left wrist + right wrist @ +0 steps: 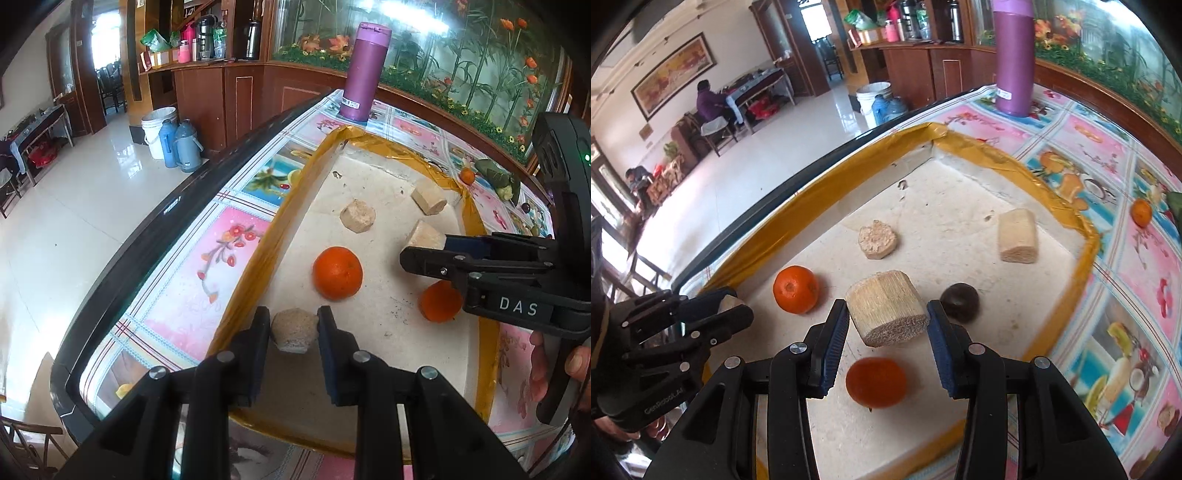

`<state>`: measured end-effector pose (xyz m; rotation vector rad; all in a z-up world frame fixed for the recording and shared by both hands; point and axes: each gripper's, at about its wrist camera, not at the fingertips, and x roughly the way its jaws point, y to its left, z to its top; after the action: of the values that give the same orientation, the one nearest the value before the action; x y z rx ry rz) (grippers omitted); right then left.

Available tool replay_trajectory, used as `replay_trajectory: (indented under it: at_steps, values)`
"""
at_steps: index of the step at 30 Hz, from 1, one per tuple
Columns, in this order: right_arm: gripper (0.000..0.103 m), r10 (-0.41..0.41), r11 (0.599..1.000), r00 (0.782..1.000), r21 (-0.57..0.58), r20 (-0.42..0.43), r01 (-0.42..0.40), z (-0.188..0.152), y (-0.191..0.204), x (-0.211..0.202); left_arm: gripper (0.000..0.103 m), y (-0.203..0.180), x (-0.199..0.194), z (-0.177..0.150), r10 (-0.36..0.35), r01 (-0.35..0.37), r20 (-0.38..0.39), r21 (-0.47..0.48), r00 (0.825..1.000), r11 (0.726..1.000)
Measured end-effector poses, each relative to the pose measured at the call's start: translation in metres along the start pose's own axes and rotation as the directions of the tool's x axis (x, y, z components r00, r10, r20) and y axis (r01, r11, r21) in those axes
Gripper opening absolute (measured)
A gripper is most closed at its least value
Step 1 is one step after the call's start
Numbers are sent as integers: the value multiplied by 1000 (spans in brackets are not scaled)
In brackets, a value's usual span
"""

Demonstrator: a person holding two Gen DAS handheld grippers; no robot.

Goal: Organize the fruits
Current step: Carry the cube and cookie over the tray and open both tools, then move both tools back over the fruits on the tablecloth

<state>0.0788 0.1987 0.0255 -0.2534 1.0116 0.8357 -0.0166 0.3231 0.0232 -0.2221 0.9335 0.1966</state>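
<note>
In the left wrist view my left gripper [294, 321] is shut on a small tan block [293, 332] over the near left part of the tray [258, 251]. Ahead of it lie one orange [337, 272] and, further right, a second orange [439, 301]. My right gripper [886, 310] is shut on a larger tan cylinder block [886, 314]; it shows from the side as the right gripper [421, 245]. Below that block sits an orange [875, 382], with a dark round fruit [959, 302] to its right and another orange [796, 289] to its left.
The tray has a yellow taped rim [960, 144] and holds two more loose tan blocks [878, 239] [1017, 236]. A purple bottle [364, 74] stands beyond it on the patterned tablecloth [1145, 277]. A further orange [1141, 212] lies outside the tray at right. The table edge drops to the floor at left.
</note>
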Motion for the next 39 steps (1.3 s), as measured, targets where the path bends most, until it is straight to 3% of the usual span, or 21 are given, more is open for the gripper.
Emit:
replay_trajectory:
  at_steps: [11, 22, 25, 31, 33, 39]
  values:
    - [42, -30, 998, 999, -54, -31, 28, -4, 5, 17, 29, -9, 6, -2, 64, -65, 16, 72, 998, 995]
    - [47, -60, 996, 998, -61, -19, 59, -10, 6, 6, 31, -7, -4, -6, 59, -60, 23, 57, 998, 997]
    - [47, -66, 996, 998, -62, -2, 66, -13, 7, -5, 43, -6, -12, -8, 64, -66, 40, 40, 997, 997]
    - [48, -66, 997, 997, -28, 37, 67, -28, 5, -34, 53, -7, -27, -16, 75, -76, 62, 19, 995, 997]
    - [50, -73, 997, 996, -17, 60, 74, -36, 4, -48, 65, -11, -34, -18, 90, -91, 81, 11, 993, 996]
    - [56, -124, 992, 985, 20, 124, 123, -66, -6, -88, 74, -31, -51, -22, 77, -77, 129, 0, 989, 997]
